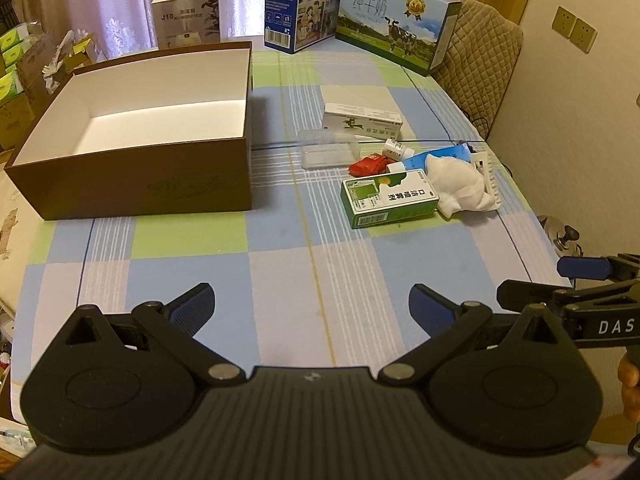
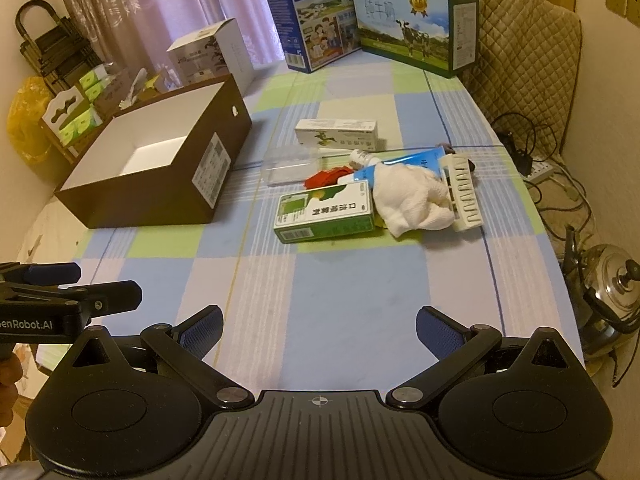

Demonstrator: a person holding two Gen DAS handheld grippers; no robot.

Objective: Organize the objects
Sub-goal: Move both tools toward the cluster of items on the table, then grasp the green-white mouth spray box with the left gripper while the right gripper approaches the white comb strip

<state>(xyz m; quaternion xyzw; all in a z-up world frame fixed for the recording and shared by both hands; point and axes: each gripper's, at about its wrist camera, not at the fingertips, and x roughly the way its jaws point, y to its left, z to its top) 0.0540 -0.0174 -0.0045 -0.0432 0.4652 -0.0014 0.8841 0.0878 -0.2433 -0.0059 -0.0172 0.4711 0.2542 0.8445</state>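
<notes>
A table covered by a checked cloth [image 1: 312, 264] of blue, green and lilac squares is seen before pink curtains [image 1: 116, 0]. At its far edge two milk cartons [image 1: 394, 20] are stood side by side, with a white appliance carton [image 1: 188, 16] near them. The largest task item, an open brown box [image 1: 132, 136] with a white interior, is set on the left of the cloth, and nothing can be seen inside it. Well apart to its right, a cluster of small things is gathered: a green medicine box [image 1: 388, 198] is laid flat nearest the camera, with a crumpled white cloth [image 1: 460, 186] touching its right side and partly covering a blue tube [image 1: 436, 158]. A white comb-like plastic piece [image 2: 462, 192] is lodged against the cloth's far side. Behind these, a white-and-green carton [image 1: 362, 120], a clear plastic case [image 1: 328, 154], a red packet [image 1: 368, 165] and a small white bottle [image 1: 394, 148] are found. The left gripper [image 1: 312, 312] is held low over the near cloth, jaws spread wide and holding nothing. The right gripper [image 2: 320, 330] is likewise spread wide, with nothing between its fingers.
</notes>
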